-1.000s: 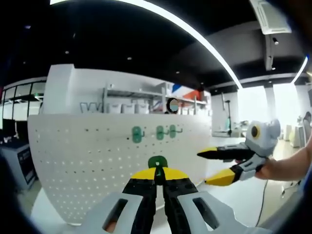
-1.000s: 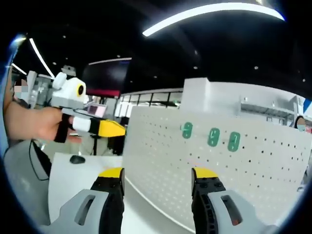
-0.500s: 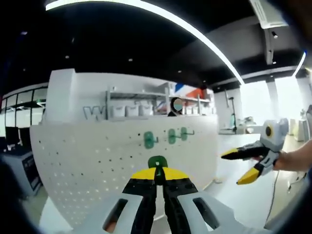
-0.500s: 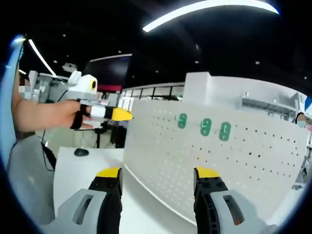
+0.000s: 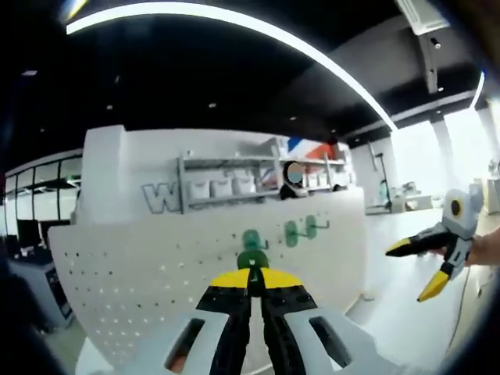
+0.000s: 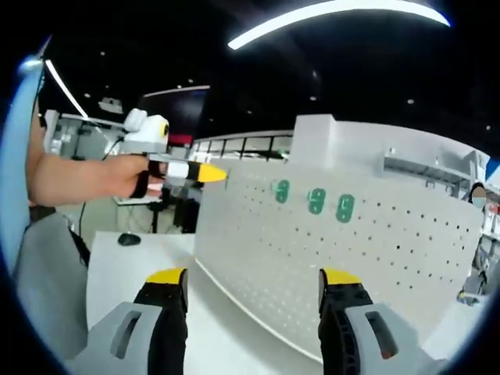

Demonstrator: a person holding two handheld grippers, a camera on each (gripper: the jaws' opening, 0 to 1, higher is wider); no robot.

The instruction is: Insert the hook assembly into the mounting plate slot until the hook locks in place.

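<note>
- The left gripper (image 5: 251, 275) is clamping a small green hook (image 5: 252, 260) between its closed yellow-tipped jaws; just a rounded green top is poking out above the tips.
- The hook is sitting in front of the white pegboard (image 5: 156, 273), close to it, but whether it is touching the board is not clear.
- The pegboard is standing upright on a white table (image 6: 133, 262), its face dotted with rows of small holes.
- Three more green hooks (image 6: 314, 201) are already hanging in a row high on the board; in the left gripper view one of them (image 5: 251, 238) is lying just above the held hook.
- The right gripper (image 6: 254, 281) is hanging open with nothing between its jaws, facing the board.
- In the left gripper view the right gripper (image 5: 437, 254) is showing at the right edge, held by a hand (image 5: 486, 248) that is cut off by the rim.
- The held hook's body and prong are being hidden by the jaws.
- Shelves with bins (image 5: 223, 186) behind the board are blurred.
</note>
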